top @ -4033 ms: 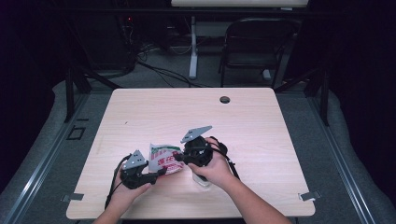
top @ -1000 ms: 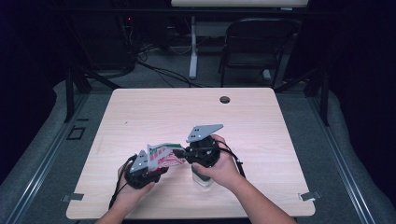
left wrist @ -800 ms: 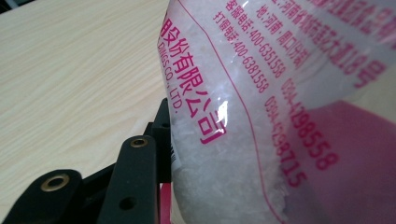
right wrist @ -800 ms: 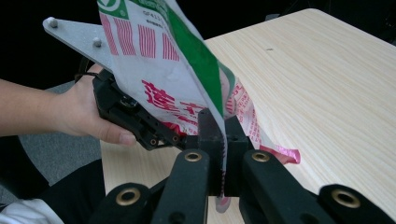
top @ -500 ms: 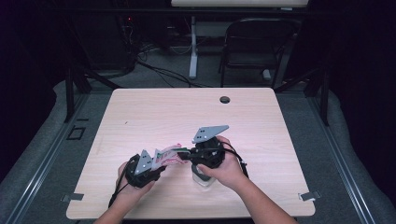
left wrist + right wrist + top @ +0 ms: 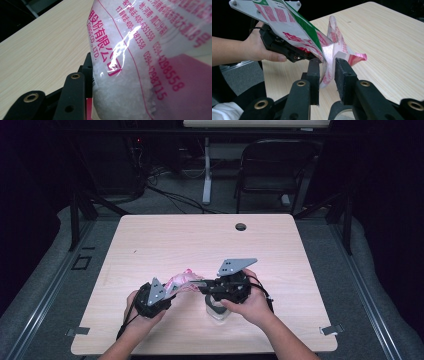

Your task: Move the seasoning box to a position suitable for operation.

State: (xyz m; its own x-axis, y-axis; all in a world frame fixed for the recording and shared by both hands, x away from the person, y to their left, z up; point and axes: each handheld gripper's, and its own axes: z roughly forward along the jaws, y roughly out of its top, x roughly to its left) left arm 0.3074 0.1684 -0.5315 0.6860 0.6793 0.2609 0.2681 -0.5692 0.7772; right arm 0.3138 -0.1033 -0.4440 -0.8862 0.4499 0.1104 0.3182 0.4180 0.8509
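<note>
With my left gripper (image 6: 167, 292) pinching the bag (image 6: 181, 280) of white crystals above the counter (image 6: 165, 240) and my right gripper's (image 6: 327, 72) fingers just spreading off its top, I fear it sags and spills beside the jar (image 6: 218, 312).

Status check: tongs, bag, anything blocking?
Left tongs clamped on bag. Right tongs just opening, bag edge between pads, loose. Clear jar under right hand; nothing blocking.

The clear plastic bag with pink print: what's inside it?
The clear plastic bag with pink print holds white coarse crystals, packed against the film beside the left gripper. Printing hides the contents higher up, so the fill level cannot be told.
</note>
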